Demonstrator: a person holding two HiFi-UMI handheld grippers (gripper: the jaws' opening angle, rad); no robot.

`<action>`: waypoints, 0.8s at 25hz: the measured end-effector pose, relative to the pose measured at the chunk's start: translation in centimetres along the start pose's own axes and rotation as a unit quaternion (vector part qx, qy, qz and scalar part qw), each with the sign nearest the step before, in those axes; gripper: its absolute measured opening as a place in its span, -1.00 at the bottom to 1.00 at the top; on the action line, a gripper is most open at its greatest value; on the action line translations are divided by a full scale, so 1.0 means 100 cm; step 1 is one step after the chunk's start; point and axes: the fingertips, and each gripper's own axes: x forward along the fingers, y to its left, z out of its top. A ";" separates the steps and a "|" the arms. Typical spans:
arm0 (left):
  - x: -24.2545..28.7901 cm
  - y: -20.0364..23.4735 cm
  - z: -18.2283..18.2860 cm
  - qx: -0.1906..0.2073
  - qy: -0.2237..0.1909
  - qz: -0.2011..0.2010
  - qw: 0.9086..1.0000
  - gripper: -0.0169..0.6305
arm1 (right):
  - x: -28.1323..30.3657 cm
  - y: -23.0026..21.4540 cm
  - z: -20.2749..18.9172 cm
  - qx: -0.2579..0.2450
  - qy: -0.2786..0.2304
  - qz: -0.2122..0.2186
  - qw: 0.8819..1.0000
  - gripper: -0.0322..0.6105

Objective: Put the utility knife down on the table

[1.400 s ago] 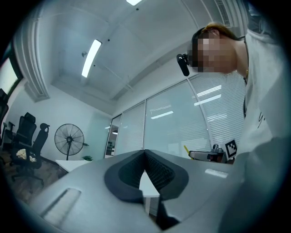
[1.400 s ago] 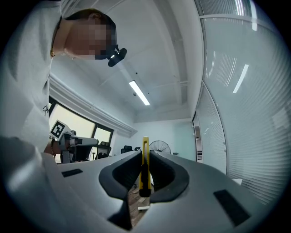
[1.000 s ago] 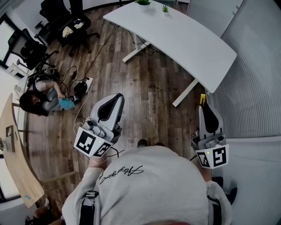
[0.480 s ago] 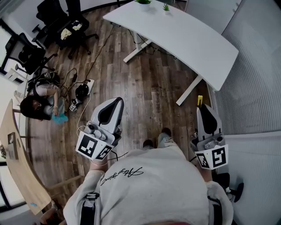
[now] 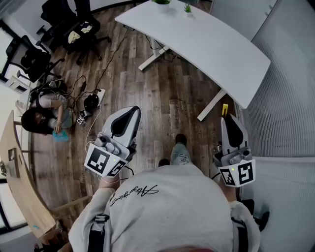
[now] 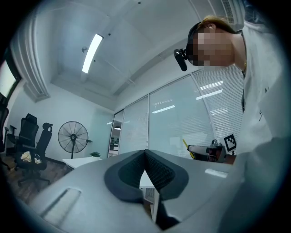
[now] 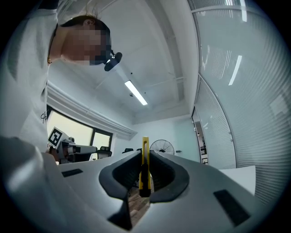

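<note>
A yellow utility knife (image 7: 144,166) stands upright between the pads of my right gripper (image 7: 144,152), which is shut on it. In the head view the knife's yellow tip (image 5: 225,110) sticks out past the right gripper (image 5: 230,119), close to the near leg of the white table (image 5: 197,42). My left gripper (image 5: 129,112) is held over the wooden floor, left of the table; its jaws meet at the tips with nothing between them (image 6: 145,152). Both grippers point a little above level.
Two small plants (image 5: 161,2) stand at the table's far end. Black office chairs (image 5: 78,27) are at the upper left, a person (image 5: 42,115) sits on the floor among cables, a wooden desk edge (image 5: 15,172) runs along the left, and a blind-covered glass wall (image 5: 290,98) on the right.
Both grippers have drifted slightly toward the table as I step forward; a foot now shows ahead of my body. The knife stays clamped in the right gripper. The seated person has shifted.
</note>
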 end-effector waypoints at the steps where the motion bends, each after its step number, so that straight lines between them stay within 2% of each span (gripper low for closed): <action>1: 0.006 0.003 0.000 0.001 -0.001 0.001 1.000 -0.96 | 0.006 -0.005 0.001 0.001 -0.004 0.004 1.000 -0.73; 12: 0.085 0.043 0.005 0.014 -0.015 0.022 1.000 -0.96 | 0.087 -0.064 0.004 -0.007 -0.021 0.042 0.999 -0.73; 20: 0.145 0.058 0.001 0.006 -0.018 0.032 0.999 -0.96 | 0.121 -0.115 -0.003 -0.002 -0.012 0.055 0.998 -0.73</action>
